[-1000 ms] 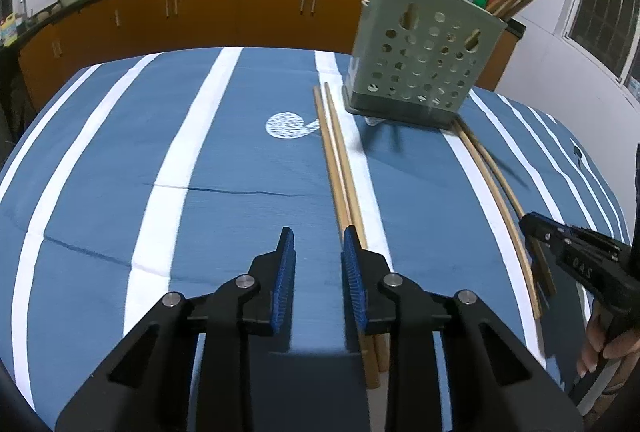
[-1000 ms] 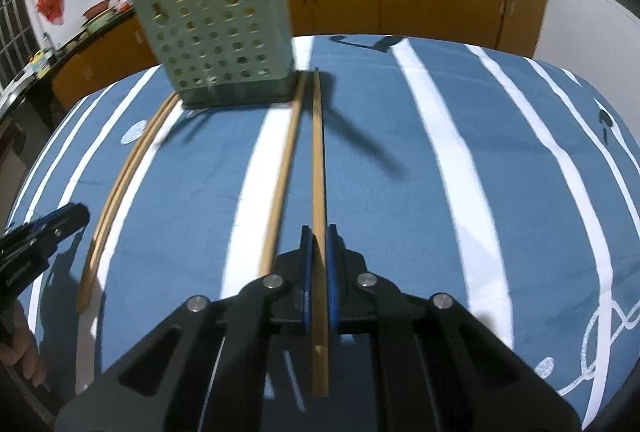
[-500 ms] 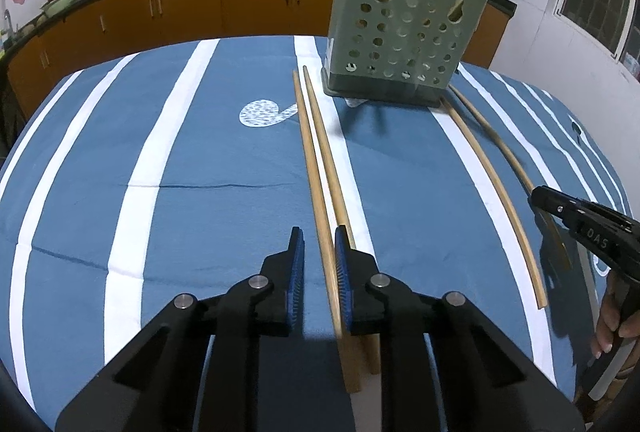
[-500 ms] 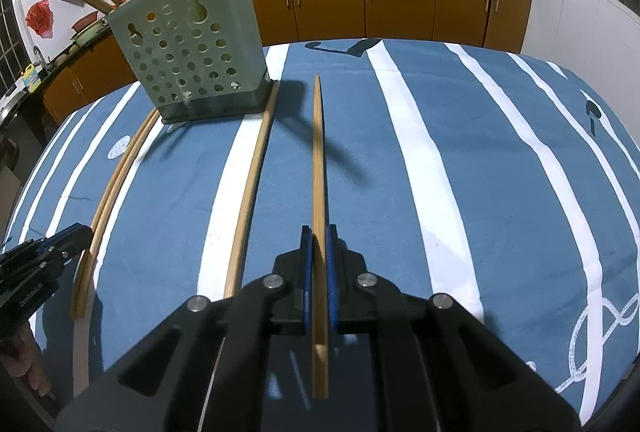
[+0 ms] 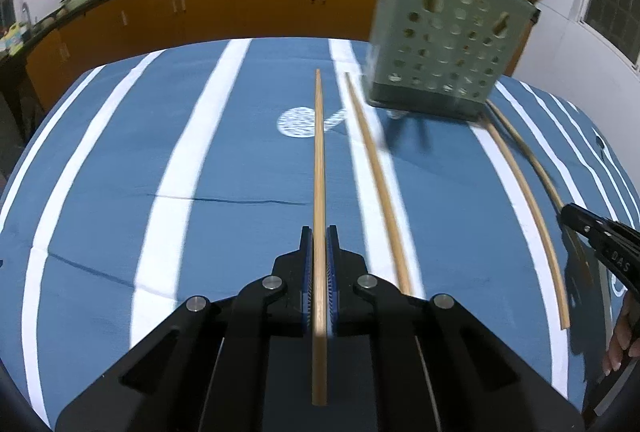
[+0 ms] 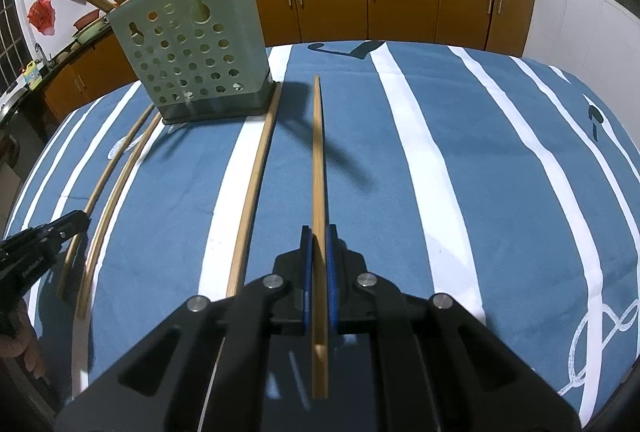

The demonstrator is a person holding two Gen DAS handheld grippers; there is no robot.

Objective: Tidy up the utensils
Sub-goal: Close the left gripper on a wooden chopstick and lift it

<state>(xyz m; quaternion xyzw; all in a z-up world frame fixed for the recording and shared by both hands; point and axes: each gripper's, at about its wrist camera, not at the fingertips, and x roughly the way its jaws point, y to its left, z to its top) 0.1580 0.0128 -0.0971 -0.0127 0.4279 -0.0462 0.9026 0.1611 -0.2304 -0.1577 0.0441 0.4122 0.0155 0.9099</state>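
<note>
At the centre bottom of the left wrist view, the left gripper (image 5: pixel 319 252) is now clamping one chopstick (image 5: pixel 319 172), its jaws closed tight where a second ago they were standing apart beside the pair; the stick is pointing up the frame, apparently lifting off the blue striped cloth (image 5: pixel 120 192) on the bench. That is putting both hands in the same state: the right gripper (image 6: pixel 318 252) is holding its own chopstick (image 6: pixel 317 160) pinched between closed jaws, as before. By my judgement both sticks are ready for carrying to the green perforated holder (image 6: pixel 196 60), sitting at upper left of the right view. Counting chopsticks: two held, two lying loose on the cloth, one beside each held stick (image 5: pixel 378 192) (image 6: pixel 252 200), and at least four standing in the holder.
</note>
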